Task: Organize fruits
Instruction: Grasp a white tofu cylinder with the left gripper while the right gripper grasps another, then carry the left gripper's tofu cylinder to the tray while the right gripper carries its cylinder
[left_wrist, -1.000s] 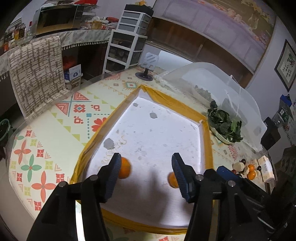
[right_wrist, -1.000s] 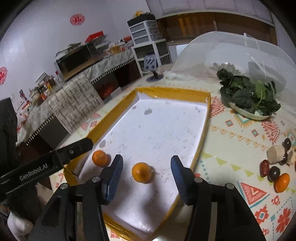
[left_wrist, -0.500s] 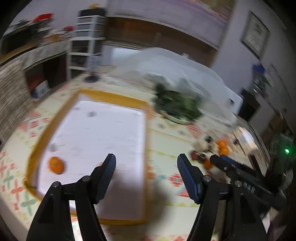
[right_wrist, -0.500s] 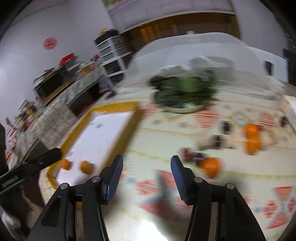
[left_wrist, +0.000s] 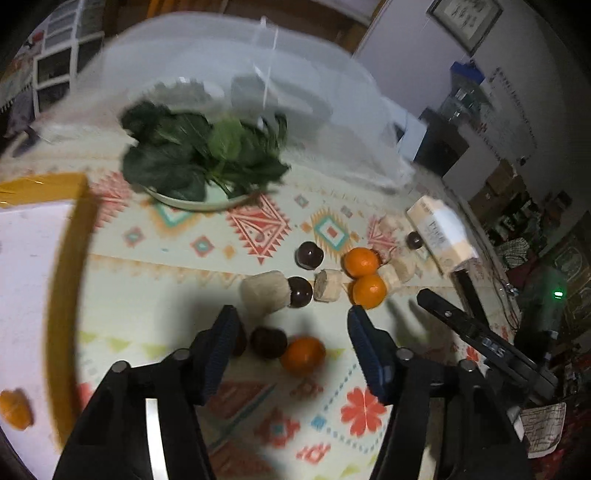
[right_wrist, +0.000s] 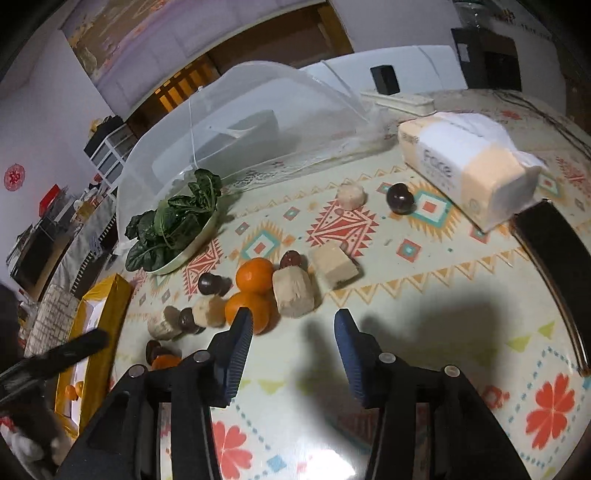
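My left gripper (left_wrist: 291, 325) is open above a loose orange (left_wrist: 303, 355) and a dark round fruit (left_wrist: 269, 342) on the patterned tablecloth. Two more oranges (left_wrist: 364, 275) lie just beyond, among beige chunks (left_wrist: 264, 291) and dark fruits (left_wrist: 309, 254). The yellow-rimmed white tray (left_wrist: 70, 258) is at the left, with an orange (left_wrist: 14, 410) in it. My right gripper (right_wrist: 293, 325) is open and empty, just right of the two stacked oranges (right_wrist: 251, 291) and beside a beige chunk (right_wrist: 293, 291).
A plate of leafy greens (left_wrist: 199, 162) stands by a clear mesh food cover (right_wrist: 236, 122). A tissue pack (right_wrist: 465, 166) lies at the right near the table's edge (right_wrist: 546, 266). The tray also shows in the right wrist view (right_wrist: 107, 306).
Both grippers have swung right, away from the tray and its two oranges, to the loose fruits on the tablecloth. Both stayed open and empty.
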